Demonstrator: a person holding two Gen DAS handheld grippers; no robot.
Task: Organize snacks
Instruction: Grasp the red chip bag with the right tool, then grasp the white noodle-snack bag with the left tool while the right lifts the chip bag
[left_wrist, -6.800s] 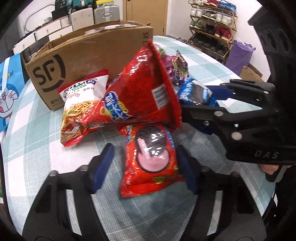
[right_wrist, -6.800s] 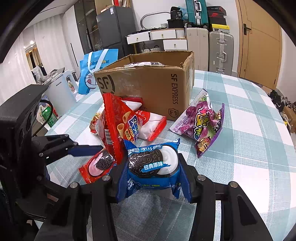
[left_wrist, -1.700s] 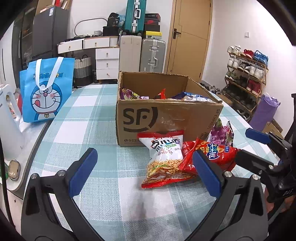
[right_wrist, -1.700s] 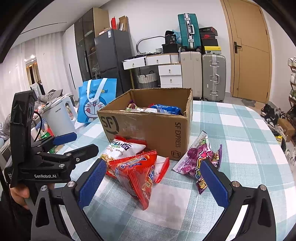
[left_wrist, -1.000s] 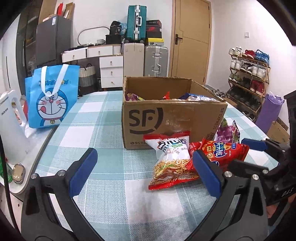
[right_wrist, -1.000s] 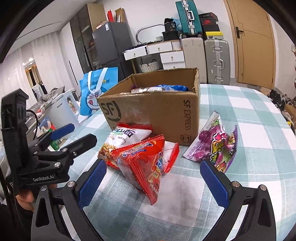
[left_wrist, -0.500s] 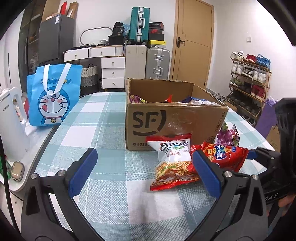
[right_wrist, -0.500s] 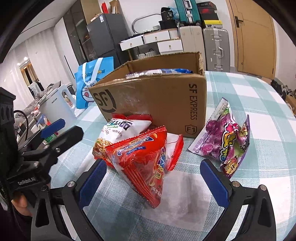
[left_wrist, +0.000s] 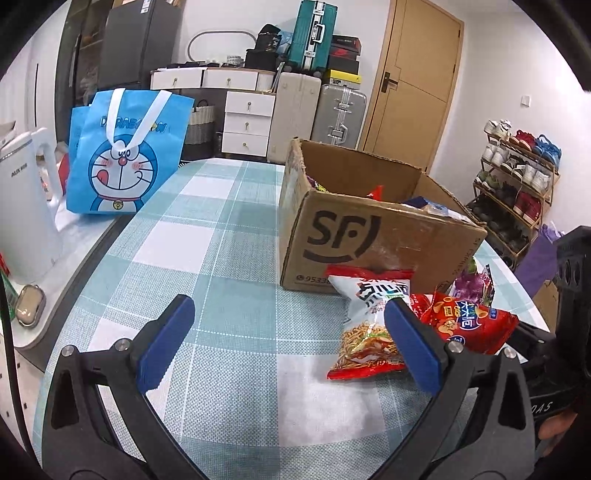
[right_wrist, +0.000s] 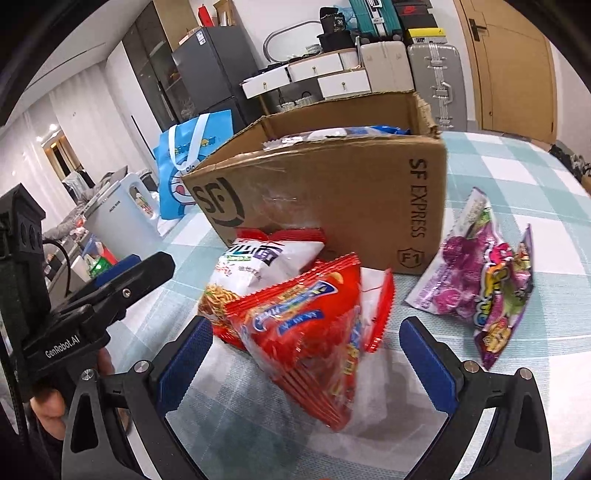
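An open SF cardboard box (left_wrist: 369, 240) (right_wrist: 332, 192) with snack packs inside stands on the checked table (left_wrist: 221, 266). In front of it lie a white-and-red noodle snack bag (left_wrist: 369, 325) (right_wrist: 255, 266), a red chip bag (left_wrist: 465, 325) (right_wrist: 314, 332) and a purple candy bag (right_wrist: 476, 284) (left_wrist: 476, 280). My right gripper (right_wrist: 306, 354) is open, and the red chip bag lies between its blue pads. My left gripper (left_wrist: 288, 343) is open and empty over bare table, left of the noodle bag.
A blue Doraemon bag (left_wrist: 122, 158) and a white kettle (left_wrist: 26, 206) stand at the table's left edge. Suitcases (left_wrist: 317, 85), drawers, a door and a shoe rack (left_wrist: 517, 184) are behind. The left gripper body (right_wrist: 92, 306) shows at the left of the right wrist view.
Both cookie packs held earlier are gone from the grippers, which now stand open. My right gripper has moved down and forward around the red chip bag. My left view has swung left.
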